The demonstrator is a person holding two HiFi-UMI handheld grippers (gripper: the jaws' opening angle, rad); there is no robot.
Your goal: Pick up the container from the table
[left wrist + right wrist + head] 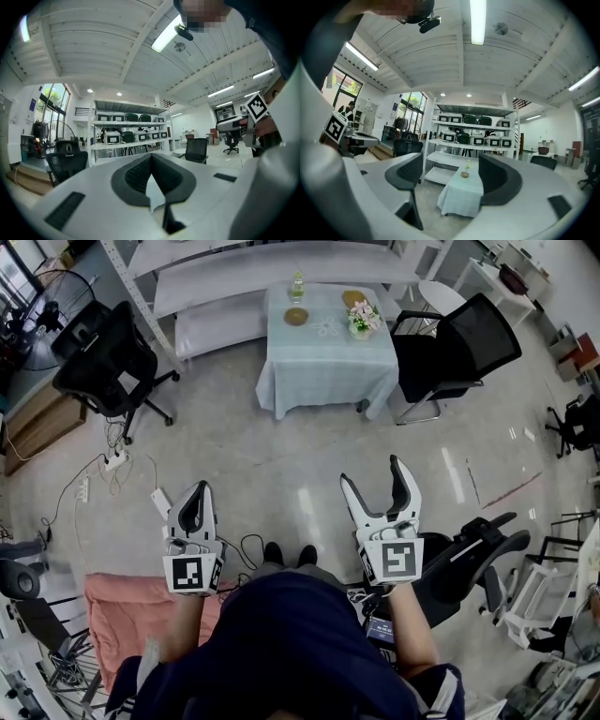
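A table (281, 381) draped in a pale blue cloth stands well ahead of me across the floor. On it are a small brown round container (296, 317), a clear bottle (297, 285), a second brown dish (353, 298) and a bunch of flowers (364, 320). My left gripper (200, 487) is shut with nothing in it; in its own view the pads (140, 176) meet. My right gripper (371, 472) is open and empty, and it points level at the table (461, 199), where the container (465, 175) and bottle (468, 165) show between its jaws. Both grippers are far from the table.
Black office chairs stand left (108, 357) and right (459, 348) of the table, another at my right side (469, 559). A white shelf rack (234, 268) runs behind the table. Cables (112, 465) lie on the floor at left, a pink cushion (122, 615) near my left arm.
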